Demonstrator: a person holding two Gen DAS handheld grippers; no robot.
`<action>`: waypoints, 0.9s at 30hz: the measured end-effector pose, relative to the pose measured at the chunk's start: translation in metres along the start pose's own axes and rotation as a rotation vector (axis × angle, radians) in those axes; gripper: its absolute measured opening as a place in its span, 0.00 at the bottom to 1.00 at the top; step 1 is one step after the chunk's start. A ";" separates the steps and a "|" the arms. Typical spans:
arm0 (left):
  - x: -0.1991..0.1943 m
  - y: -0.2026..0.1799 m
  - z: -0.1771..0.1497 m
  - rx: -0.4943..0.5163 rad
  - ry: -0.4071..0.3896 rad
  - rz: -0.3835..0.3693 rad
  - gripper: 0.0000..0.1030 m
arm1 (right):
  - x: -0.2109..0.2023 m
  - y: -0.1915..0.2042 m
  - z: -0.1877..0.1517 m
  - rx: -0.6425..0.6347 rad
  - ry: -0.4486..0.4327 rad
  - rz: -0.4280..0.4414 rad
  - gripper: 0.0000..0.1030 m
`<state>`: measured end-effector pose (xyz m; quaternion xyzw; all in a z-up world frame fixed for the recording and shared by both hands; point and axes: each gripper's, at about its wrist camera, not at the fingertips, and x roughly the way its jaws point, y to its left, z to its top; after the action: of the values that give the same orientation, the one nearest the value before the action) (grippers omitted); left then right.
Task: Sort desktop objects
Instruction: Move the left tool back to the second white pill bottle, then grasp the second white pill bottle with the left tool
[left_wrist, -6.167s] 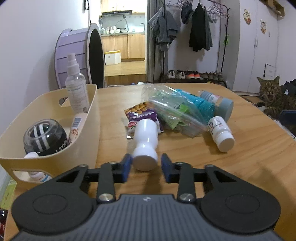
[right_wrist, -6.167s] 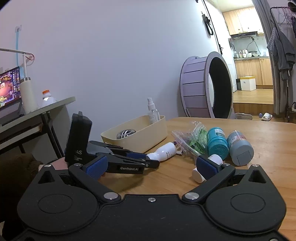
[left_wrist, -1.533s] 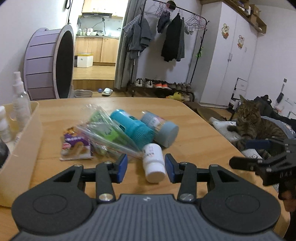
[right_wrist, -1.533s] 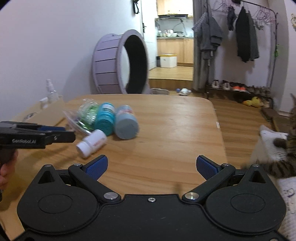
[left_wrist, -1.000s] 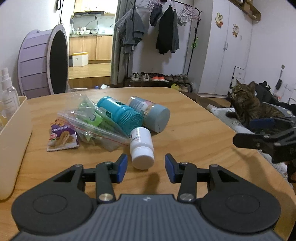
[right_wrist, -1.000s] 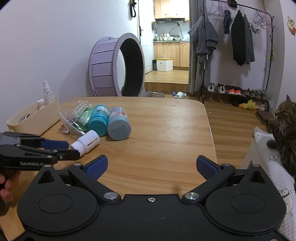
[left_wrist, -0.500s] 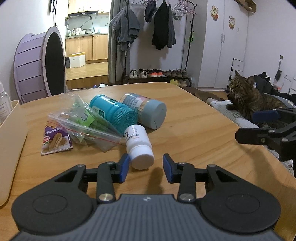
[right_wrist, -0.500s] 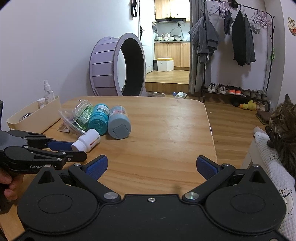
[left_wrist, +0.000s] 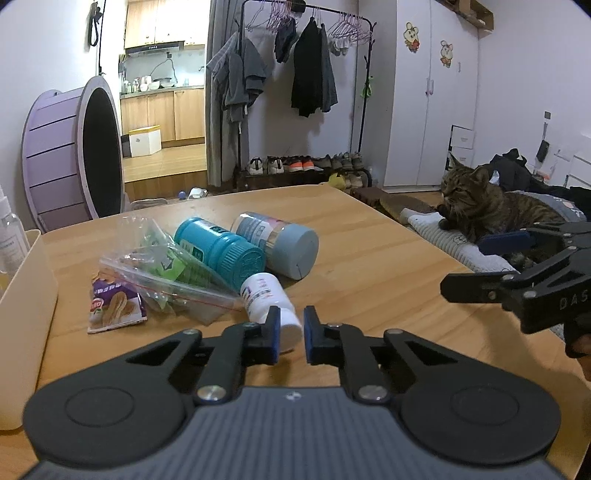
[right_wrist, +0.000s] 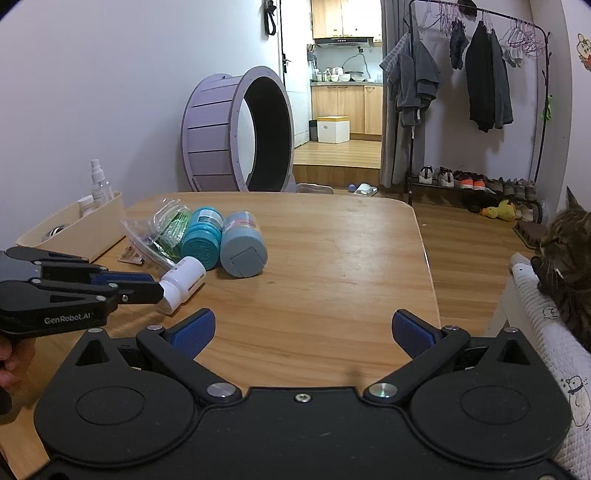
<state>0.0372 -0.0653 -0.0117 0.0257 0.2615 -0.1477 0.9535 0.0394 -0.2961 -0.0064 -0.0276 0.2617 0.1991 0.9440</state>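
A small white pill bottle (left_wrist: 266, 297) lies on the wooden table (left_wrist: 369, 266), cap toward me. My left gripper (left_wrist: 289, 336) has closed its blue pads on the bottle's white cap; it also shows in the right wrist view (right_wrist: 155, 290) at the bottle (right_wrist: 186, 277). Behind the bottle lie a teal jar (left_wrist: 218, 251), a light-blue jar (left_wrist: 280, 242), a clear zip bag with green packets (left_wrist: 166, 269) and a purple snack packet (left_wrist: 114, 306). My right gripper (right_wrist: 303, 332) is wide open and empty above the table's near right part.
A cream bin (right_wrist: 79, 227) stands at the table's left edge, holding a spray bottle (right_wrist: 99, 184) and other items. A tabby cat (left_wrist: 480, 206) lies on bedding right of the table. A purple cat wheel (right_wrist: 236, 136) stands beyond the far edge.
My left gripper has moved forward and its jaws have closed from a wide gap onto the white bottle's cap. The right gripper has stayed open and nearly still.
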 end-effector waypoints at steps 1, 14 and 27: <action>0.000 0.000 0.000 -0.006 0.001 0.001 0.13 | 0.000 0.000 0.000 -0.001 0.001 0.001 1.00; 0.017 -0.003 -0.004 -0.021 0.033 0.063 0.45 | -0.003 -0.001 0.001 -0.001 -0.010 0.005 1.00; 0.012 -0.005 -0.002 0.011 -0.010 0.063 0.27 | -0.001 0.004 0.001 -0.004 -0.011 0.010 1.00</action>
<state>0.0447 -0.0732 -0.0194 0.0386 0.2551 -0.1192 0.9588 0.0379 -0.2929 -0.0046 -0.0269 0.2561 0.2045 0.9444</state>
